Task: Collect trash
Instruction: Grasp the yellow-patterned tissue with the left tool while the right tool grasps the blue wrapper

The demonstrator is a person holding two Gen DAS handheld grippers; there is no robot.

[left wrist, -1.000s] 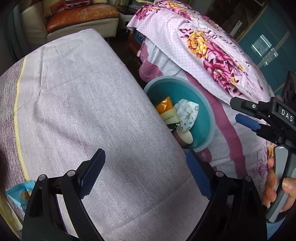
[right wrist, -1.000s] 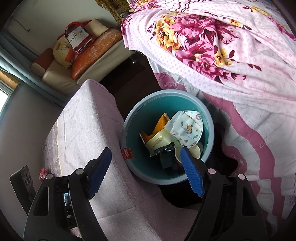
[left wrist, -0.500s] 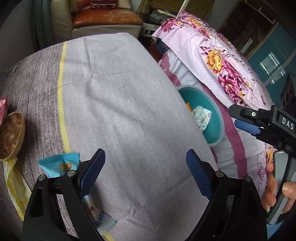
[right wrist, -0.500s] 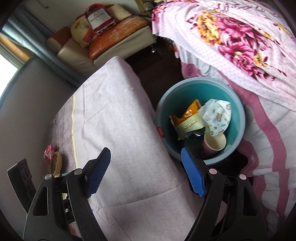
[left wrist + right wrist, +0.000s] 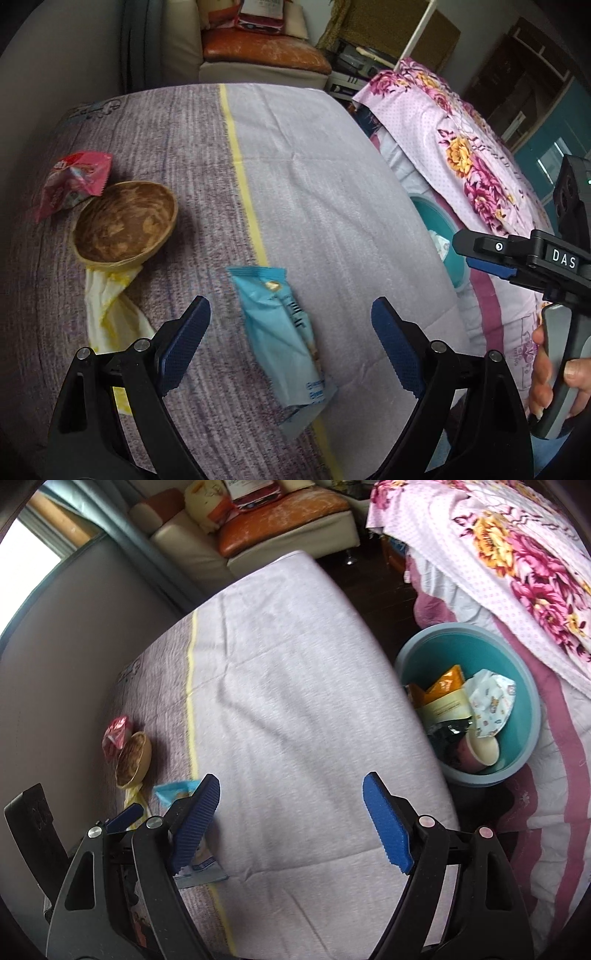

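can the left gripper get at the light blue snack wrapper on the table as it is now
Probably yes. The left gripper is open and the light blue plastic snack wrapper lies flat between its fingers on the purple tablecloth, with nothing over it.

The left wrist view looks forward and down from close above the near part of the tabletop point(image 5: 317, 206), its lens aimed over a light blue wrapper point(image 5: 284, 332) toward the far edge. The right wrist view sits higher and further right, taking in the tabletop's right edge and the teal bin point(image 5: 524, 686) beside it. Both share the wooden bowl point(image 5: 123, 221), the wrapper, the bin and the floral bedspread point(image 5: 517, 554).
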